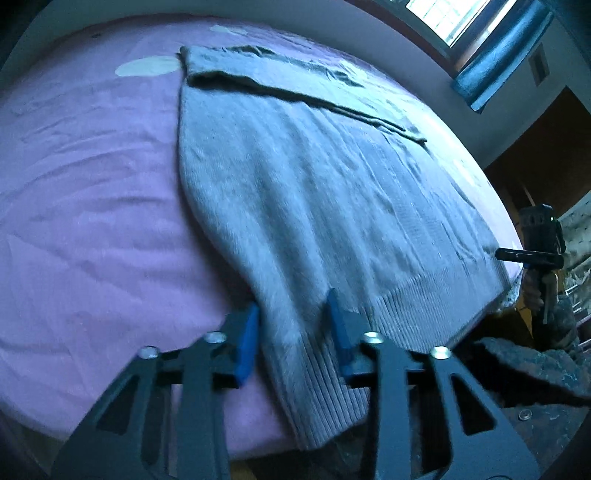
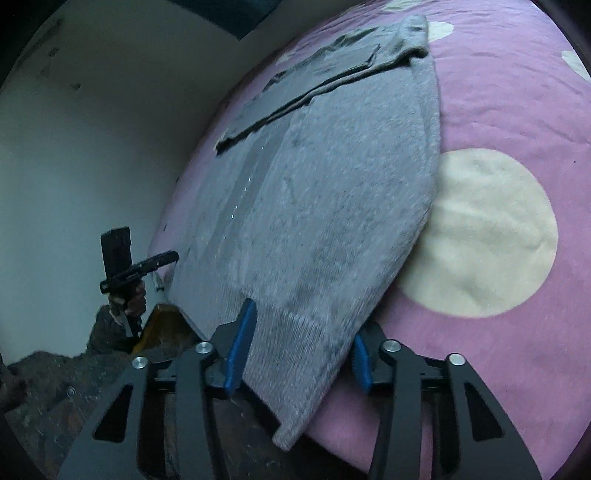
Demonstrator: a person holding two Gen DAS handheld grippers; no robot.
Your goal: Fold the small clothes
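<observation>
A grey knit sweater (image 1: pixel 295 177) lies flat on a pink bed sheet (image 1: pixel 92 184), its sleeves folded across the far end. The ribbed hem reaches the bed's near edge. My left gripper (image 1: pixel 295 321) straddles the hem's left corner, which lies flat between its blue pads (image 1: pixel 247 343) without being pinched. In the right wrist view the same sweater (image 2: pixel 325 192) runs away from me. My right gripper (image 2: pixel 301 332) straddles the hem's right corner, jaws apart around flat cloth. Each view shows the other gripper's body at the far hem corner: the right one (image 1: pixel 532 254) and the left one (image 2: pixel 129 266).
The sheet carries cream dots (image 2: pixel 487 232). A bright window (image 1: pixel 443 18) and a blue curtain (image 1: pixel 498 59) stand beyond the bed, with a dark doorway (image 1: pixel 546 155) to the right. A white wall (image 2: pixel 92 147) lies to the left. Dark patterned cloth (image 1: pixel 535 369) sits below the bed's edge.
</observation>
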